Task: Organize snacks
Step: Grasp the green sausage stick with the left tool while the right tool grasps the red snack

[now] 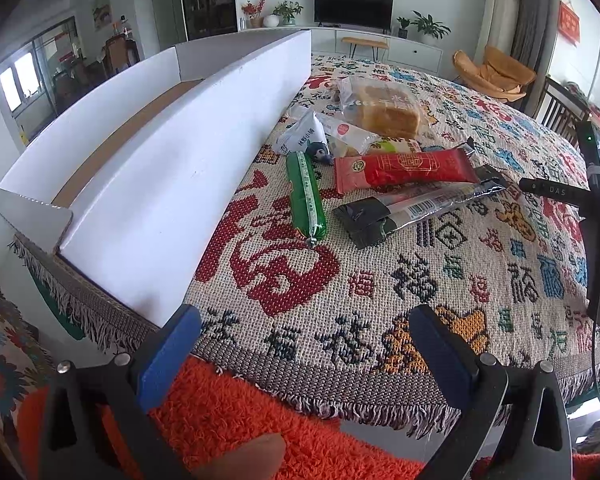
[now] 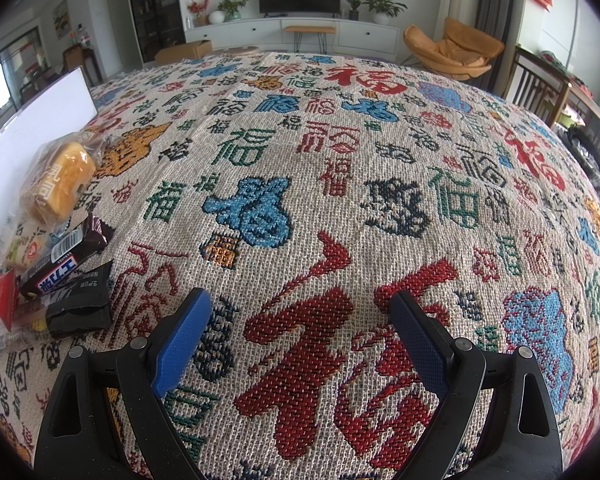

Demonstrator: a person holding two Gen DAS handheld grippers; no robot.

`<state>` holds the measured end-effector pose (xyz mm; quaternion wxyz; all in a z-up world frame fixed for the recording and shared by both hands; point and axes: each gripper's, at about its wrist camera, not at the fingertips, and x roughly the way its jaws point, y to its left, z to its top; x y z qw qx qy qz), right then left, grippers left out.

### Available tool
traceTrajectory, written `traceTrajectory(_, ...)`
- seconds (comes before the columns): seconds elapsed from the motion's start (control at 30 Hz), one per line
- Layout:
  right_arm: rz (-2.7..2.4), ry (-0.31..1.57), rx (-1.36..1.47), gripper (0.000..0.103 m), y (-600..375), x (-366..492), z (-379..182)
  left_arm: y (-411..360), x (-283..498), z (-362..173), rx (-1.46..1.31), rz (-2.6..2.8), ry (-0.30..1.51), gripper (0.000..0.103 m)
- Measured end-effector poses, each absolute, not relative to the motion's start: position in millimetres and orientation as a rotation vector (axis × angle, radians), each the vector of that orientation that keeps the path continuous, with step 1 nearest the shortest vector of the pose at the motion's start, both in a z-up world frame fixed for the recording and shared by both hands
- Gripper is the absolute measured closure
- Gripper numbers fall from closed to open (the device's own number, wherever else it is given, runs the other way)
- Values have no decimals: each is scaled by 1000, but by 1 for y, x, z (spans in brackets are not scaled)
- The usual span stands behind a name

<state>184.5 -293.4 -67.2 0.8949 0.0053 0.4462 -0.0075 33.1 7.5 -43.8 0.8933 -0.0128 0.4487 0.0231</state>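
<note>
Plainly wide open on both sides, and empty. Left gripper [image 1: 304, 344]: blue pads [image 1: 168, 364] spread far apart, nothing between them but woven tablecloth [image 1: 440, 280] and, lower down, shaggy orange rug [image 1: 236, 412]; hovering at the fringed near edge of the cloth, touching no snack. Right gripper [image 2: 300, 320]: jaws equally far apart, poised over a big red woven character, gripping nothing, well apart from the snacks.

Seen only from the left wrist: a long white cardboard box [image 1: 172, 184] with a brown floor, standing along the left of the cloth, apparently empty. Just right of its wall, the snacks in a loose heap: green sausage stick [image 1: 306, 196] nearest the box, red packet [image 1: 404, 170] with gold print beside it, black-and-silver packets [image 1: 396, 208] lying in front of that, a white packet [image 1: 300, 136] farther back, and a bagged loaf of sliced bread [image 1: 384, 108] farthest away. Also at the right edge, the other gripper's black body with a small lit screen [image 1: 598, 200]. At the bottom edge, a fingertip [image 1: 240, 458].

Seen only from the right wrist: a dark chocolate bar [image 2: 66, 258] with white and blue lettering, lying across a black packet [image 2: 82, 300], the bread [image 2: 60, 180] behind them; box visible just as a white wall [image 2: 36, 120] at far left. Broad bare stretch of patterned cloth [image 2: 340, 160] ahead and to the right.
</note>
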Motion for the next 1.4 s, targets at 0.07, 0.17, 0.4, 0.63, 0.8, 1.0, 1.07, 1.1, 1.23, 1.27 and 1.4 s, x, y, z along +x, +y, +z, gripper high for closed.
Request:
traceTrajectory(0.07, -16, 925, 11, 10, -294, 184, -67, 10, 27, -39, -21, 46, 923, 0)
traceTrajectory(0.17, -16, 925, 11, 10, -294, 184, -67, 16, 17, -34, -29, -11, 931, 0)
traceTrajectory(0.4, -16, 925, 11, 10, -294, 185, -67, 20, 31, -38, -122, -106, 1022, 0)
traceTrajectory(0.63, -16, 925, 11, 10, -293, 185, -67, 12, 107, -41, -199, -33, 1108, 0)
traceTrajectory(0.8, -16, 925, 11, 10, -293, 185, -67, 22, 141, -65, -298, 93, 1129, 1)
traceTrajectory(1.0, -16, 925, 11, 10, -293, 185, -67, 18, 161, -73, -258, 153, 1109, 0)
traceTrajectory(1.07, -16, 925, 11, 10, -294, 185, -68, 16, 162, -75, -238, 168, 1105, 0)
traceTrajectory(1.1, -16, 925, 11, 10, -293, 185, -67, 11, 161, -77, -192, 183, 1110, 0)
traceTrajectory(1.23, -15, 925, 11, 10, -294, 185, -68, 7, 163, -78, -121, 154, 1127, 0)
traceTrajectory(1.27, -16, 925, 11, 10, -294, 184, -67, 8, 166, -77, -122, 142, 1156, 0)
traceTrajectory(1.4, -16, 925, 10, 10, -293, 184, -67, 17, 164, -69, -172, 111, 1122, 20)
